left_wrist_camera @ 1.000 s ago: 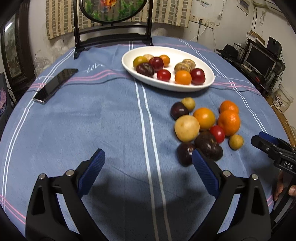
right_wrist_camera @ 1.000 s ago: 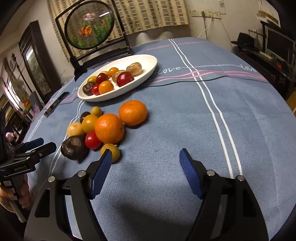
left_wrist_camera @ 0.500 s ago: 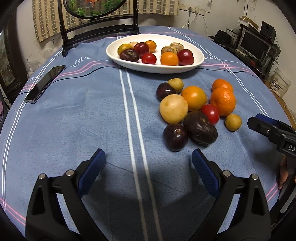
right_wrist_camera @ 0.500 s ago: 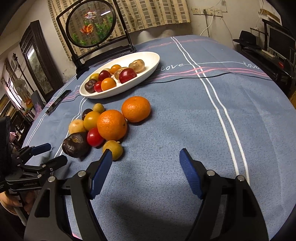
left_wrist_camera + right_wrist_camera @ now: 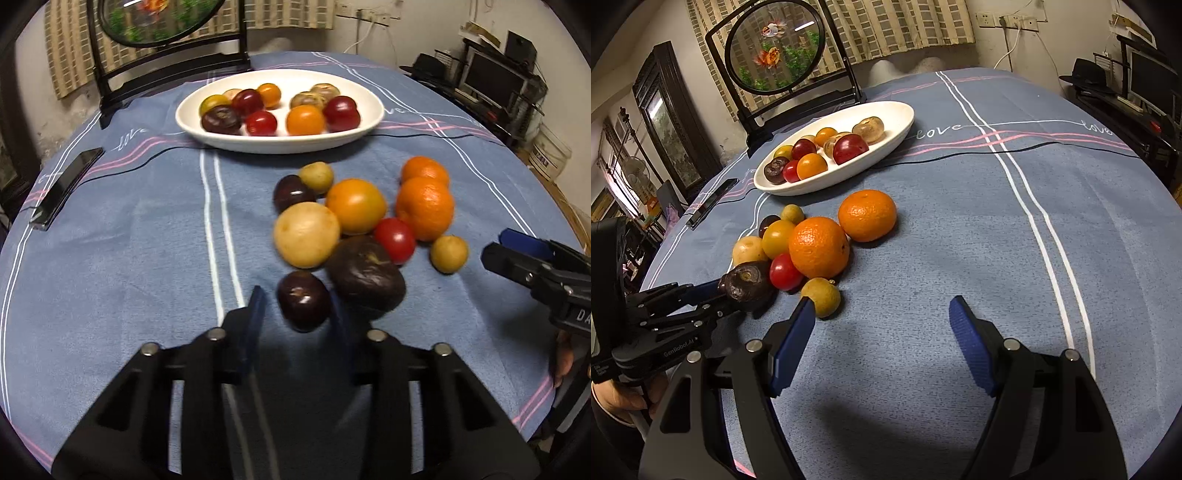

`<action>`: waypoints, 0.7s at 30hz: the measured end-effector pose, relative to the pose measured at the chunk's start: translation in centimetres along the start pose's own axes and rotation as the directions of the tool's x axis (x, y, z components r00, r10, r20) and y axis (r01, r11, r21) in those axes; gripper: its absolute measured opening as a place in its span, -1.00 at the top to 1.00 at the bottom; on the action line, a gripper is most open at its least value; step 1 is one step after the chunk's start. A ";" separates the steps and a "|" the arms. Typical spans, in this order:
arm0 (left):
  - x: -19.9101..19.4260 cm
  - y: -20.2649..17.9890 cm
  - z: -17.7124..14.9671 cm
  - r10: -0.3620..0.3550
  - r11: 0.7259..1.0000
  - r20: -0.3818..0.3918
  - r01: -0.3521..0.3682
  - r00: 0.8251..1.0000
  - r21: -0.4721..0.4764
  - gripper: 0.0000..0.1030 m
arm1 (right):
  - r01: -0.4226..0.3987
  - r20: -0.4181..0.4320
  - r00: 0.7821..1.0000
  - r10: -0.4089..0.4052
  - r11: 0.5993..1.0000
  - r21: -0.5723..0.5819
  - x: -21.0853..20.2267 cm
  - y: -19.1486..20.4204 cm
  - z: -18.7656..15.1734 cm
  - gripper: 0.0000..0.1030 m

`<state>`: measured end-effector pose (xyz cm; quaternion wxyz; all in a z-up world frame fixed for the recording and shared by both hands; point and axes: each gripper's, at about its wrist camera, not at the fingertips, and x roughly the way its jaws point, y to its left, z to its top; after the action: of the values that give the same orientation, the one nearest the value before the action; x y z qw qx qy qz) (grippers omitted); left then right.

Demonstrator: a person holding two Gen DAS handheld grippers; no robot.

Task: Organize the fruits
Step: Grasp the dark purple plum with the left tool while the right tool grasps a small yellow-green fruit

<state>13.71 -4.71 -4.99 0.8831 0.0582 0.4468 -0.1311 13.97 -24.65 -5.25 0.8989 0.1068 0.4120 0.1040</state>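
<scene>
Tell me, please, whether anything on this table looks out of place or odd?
The large dark fruit in the loose pile looks shrivelled, its skin wrinkled, unlike the smooth dark plum beside it. A phone lies near the left edge of the tablecloth, and a thin black cable runs across it from beside the plate.

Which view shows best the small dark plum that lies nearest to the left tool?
The left wrist view: the small dark plum lies whole between the fingers of the left tool, whose jaws have just been closing. In the right wrist view it is hidden behind the wrinkled dark fruit and that tool.
</scene>
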 end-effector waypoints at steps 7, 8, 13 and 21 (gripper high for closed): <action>-0.4 0.6 -0.6 -0.052 0.998 0.016 0.052 0.999 -0.021 0.44 | 0.023 -0.020 0.999 -0.025 0.996 -0.086 0.2 1.4 -0.2 -0.47; -0.4 0.6 -0.6 -0.054 0.998 0.017 0.055 0.998 -0.024 0.44 | 0.018 -0.026 0.999 -0.021 0.995 -0.101 0.2 1.6 -0.3 -0.47; -0.4 0.5 -0.7 -0.047 0.999 0.018 0.047 0.999 -0.020 0.44 | 0.024 -0.051 0.998 -0.034 0.982 -0.188 0.6 3.4 -0.5 -0.47; -0.4 0.8 -0.7 -0.057 0.998 0.019 0.057 0.998 -0.031 0.44 | 0.046 -0.106 0.991 -0.078 0.959 -0.279 2.7 5.9 0.1 0.10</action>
<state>13.21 -3.70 -5.11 0.8838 0.0304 0.4423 -0.1497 15.23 -18.31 -5.51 0.8824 -0.0386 0.4482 0.1382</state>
